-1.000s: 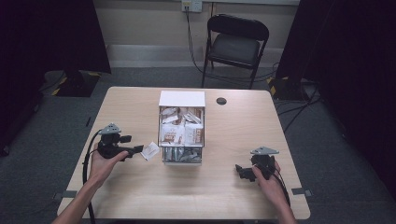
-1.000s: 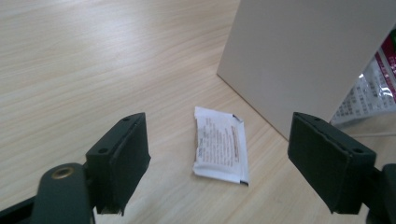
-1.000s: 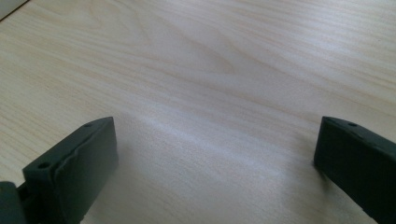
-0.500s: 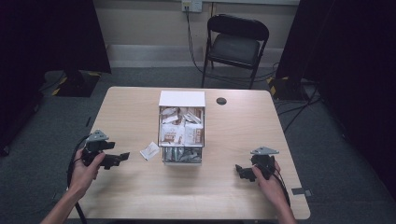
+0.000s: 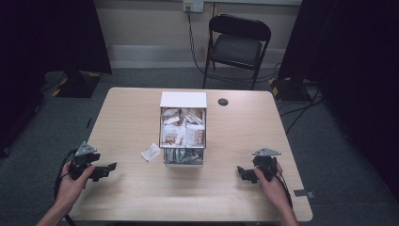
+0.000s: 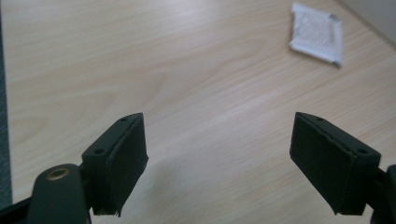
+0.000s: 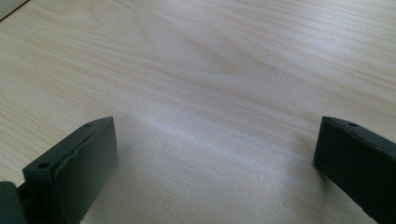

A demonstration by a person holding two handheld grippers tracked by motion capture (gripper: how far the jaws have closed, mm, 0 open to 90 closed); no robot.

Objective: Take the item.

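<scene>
— From above, how far along does it look?

— One white packet (image 5: pixel 150 152) lies flat on the table (image 5: pixel 127 113), just left of the clear box (image 5: pixel 183 136) and apart from it. The box is full of packets (I can't count them), so I'd judge one is out and plenty are left, if emptying it is the job.

— And the hands?

— The left gripper (image 5: pixel 111 166) sits near the table's front left, well apart from the packet, with nothing in it. The right gripper (image 5: pixel 241 170) rests at the front right, also holding nothing.

— The left gripper view?

— Its jaws stand wide apart over bare wood, with the packet (image 6: pixel 316 32) lying off at the upper right, untouched.

— And the right gripper view?

— Jaws spread wide there too, just wood between them. Neither gripper is reaching for a packet, by my reading.
</scene>
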